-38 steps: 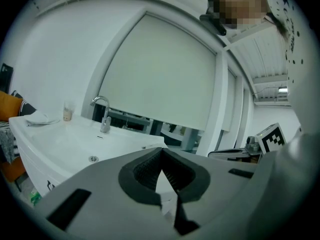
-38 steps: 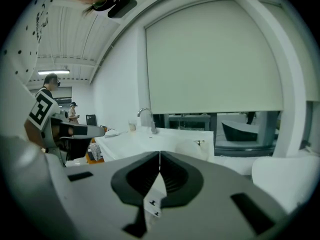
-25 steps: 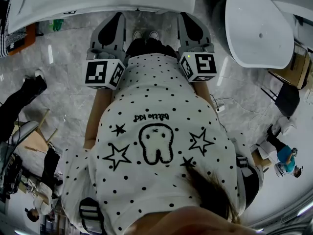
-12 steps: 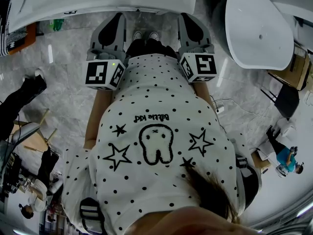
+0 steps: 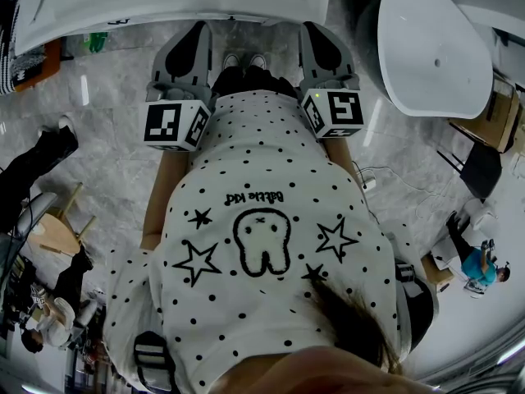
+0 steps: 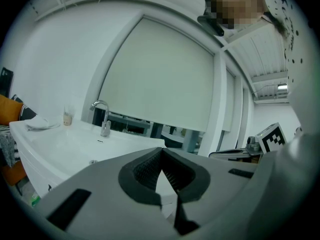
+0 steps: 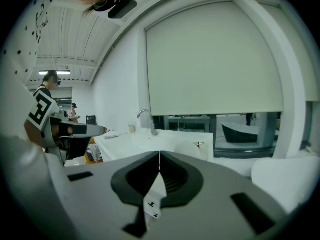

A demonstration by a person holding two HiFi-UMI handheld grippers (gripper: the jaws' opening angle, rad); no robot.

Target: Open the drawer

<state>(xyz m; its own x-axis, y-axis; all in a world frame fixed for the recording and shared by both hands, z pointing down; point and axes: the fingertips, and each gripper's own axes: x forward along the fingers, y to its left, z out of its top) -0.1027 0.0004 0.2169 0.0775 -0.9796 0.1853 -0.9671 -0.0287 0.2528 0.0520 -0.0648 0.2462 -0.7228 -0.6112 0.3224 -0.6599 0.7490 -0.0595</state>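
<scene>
Left gripper (image 6: pixel 161 153): jaws pressed together, nothing between them. Right gripper (image 7: pixel 159 156): same condition. Both are carried at waist height, evidently a ready position before any reach. The washbasin counter (image 5: pixel 164 2) lies at 12 o'clock. No drawer can be distinguished; presumably it sits in the counter's front.

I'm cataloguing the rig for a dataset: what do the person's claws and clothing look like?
Left claw and right claw are grey, broad shells with black ribbed pads. Each carries a white cube with black square markers: left cube, right cube. The shirt is white with black dots, stars and a tooth drawing.
</scene>
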